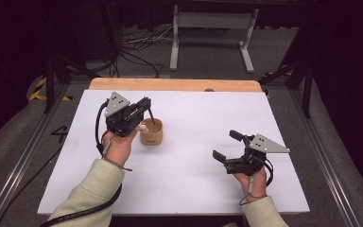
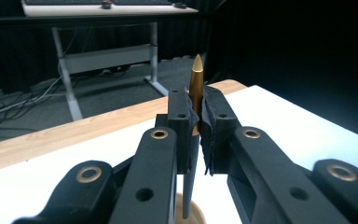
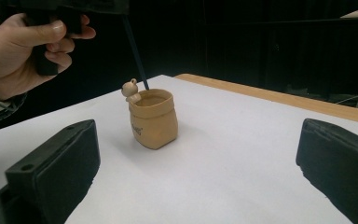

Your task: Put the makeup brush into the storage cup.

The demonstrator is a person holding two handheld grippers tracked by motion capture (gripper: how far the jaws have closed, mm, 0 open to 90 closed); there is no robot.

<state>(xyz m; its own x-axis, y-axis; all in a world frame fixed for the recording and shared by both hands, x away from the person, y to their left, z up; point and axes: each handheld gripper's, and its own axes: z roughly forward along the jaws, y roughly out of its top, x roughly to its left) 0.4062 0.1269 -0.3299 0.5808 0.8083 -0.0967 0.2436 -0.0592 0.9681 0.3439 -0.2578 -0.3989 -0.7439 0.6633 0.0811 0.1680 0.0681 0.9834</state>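
— Gold-tipped and dark in the shaft, the pen (image 2: 196, 83) sits clamped between the jaws of the left claw (image 1: 144, 108). Where does it stand against the cup?

— Directly above it. The tan, sack-shaped pen cup (image 1: 151, 133) rests on the white desk (image 1: 194, 161), left of centre, and the pen's long axis runs nearly upright, leaning a little, with its lower end at the cup's mouth. Whether it touches the bottom cannot be told.

— And the other hand?

— The right claw (image 1: 227, 145) stands wide with nothing between its jaws, low over the desk and well apart from the cup, to its right.

— So which hand does the next move belong to?

— Judging by position, the left: it holds the pen and is far nearer. The pen likely needs only to travel along its own length.
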